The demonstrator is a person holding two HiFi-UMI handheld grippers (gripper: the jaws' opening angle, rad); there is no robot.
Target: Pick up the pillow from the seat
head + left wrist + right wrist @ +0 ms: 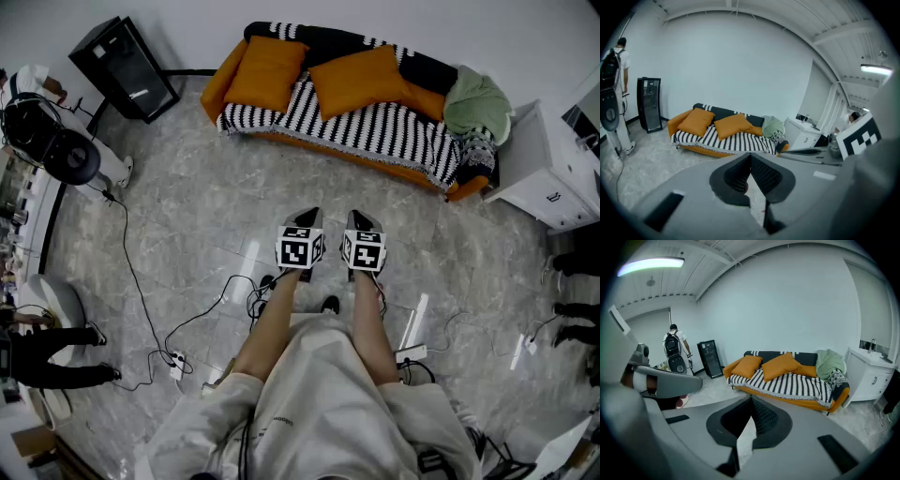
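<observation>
Both the left gripper (pixel 307 217) and right gripper (pixel 360 220) have jaws pressed together, apparently empty, well apart from the orange pillows (pixel 265 71) on the striped sofa (pixel 375 127).

Left pillow (pixel 267 70) and right pillow (pixel 361 80) lie on the sofa (pixel 216 86)

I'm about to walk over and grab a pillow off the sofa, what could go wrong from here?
Cables trail over the floor near you, so you might trip. The left gripper and right gripper are both shut; they must open before the grab. The pillows lie on a striped throw, which a low grip might pinch too.
</observation>
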